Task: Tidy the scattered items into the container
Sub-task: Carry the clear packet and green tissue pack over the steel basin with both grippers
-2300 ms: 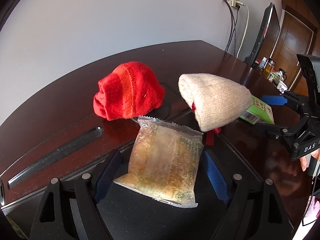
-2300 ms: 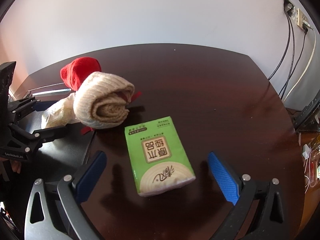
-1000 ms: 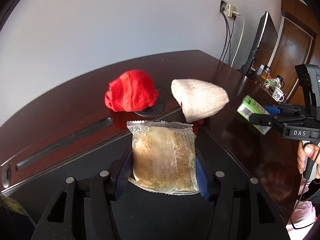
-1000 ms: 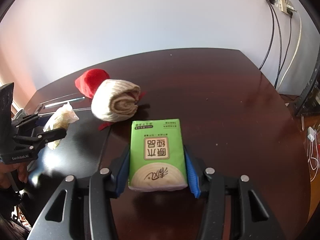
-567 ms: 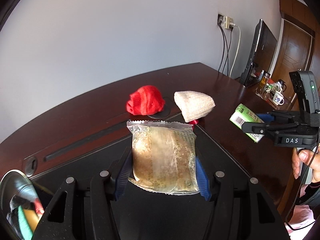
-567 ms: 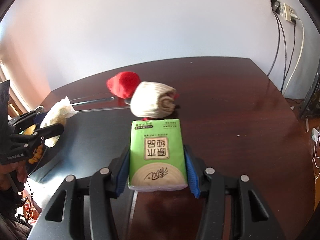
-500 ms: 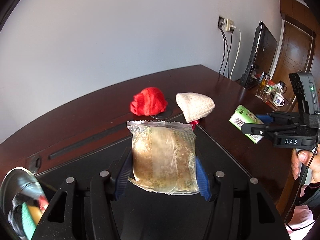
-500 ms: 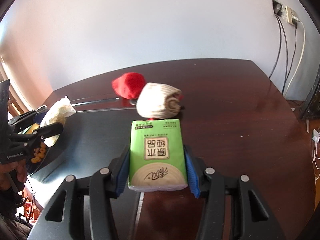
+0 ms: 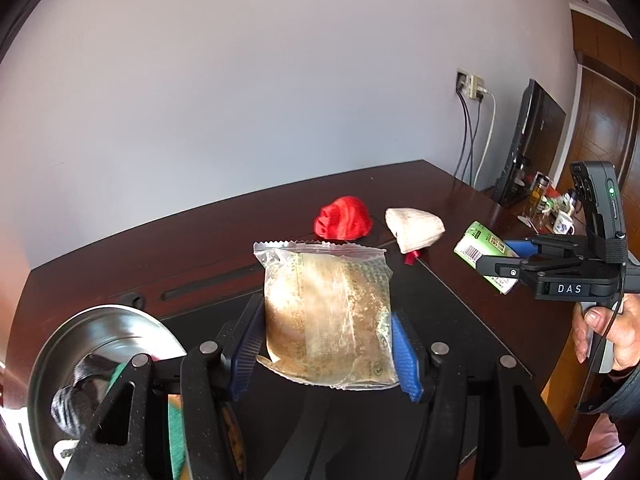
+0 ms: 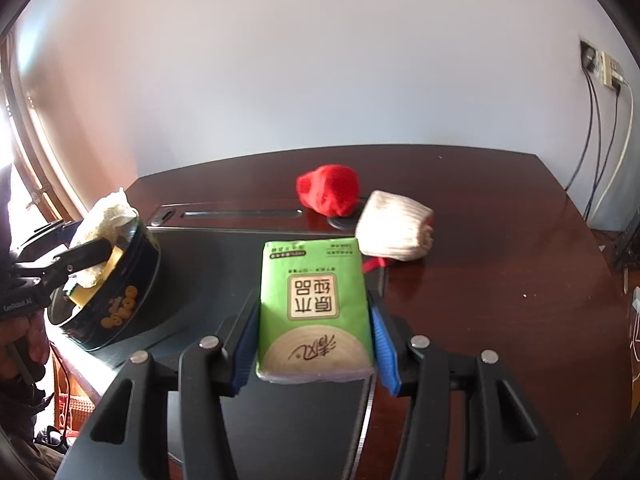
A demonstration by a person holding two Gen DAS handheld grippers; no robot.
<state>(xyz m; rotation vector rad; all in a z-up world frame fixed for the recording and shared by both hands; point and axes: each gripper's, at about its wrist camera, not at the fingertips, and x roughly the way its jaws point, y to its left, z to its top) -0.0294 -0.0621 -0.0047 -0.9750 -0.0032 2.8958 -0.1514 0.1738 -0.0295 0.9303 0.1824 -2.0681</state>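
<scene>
Both tongs (image 9: 326,344) higher, tin (image 10: 120,300) nearer.

"DAS" on right gripper (image 9: 505,257) (GenRobot.AI left (image 10: 86,256)).

1. I judge this an office or study: a large dark polished wood tabletop (image 9: 224,232) with a cable slot (image 10: 240,213).
2. I note a dark monitor (image 9: 532,136), a wall socket with cables (image 9: 474,92), mugs (image 9: 562,222) and wood panelling (image 9: 600,120).
</scene>
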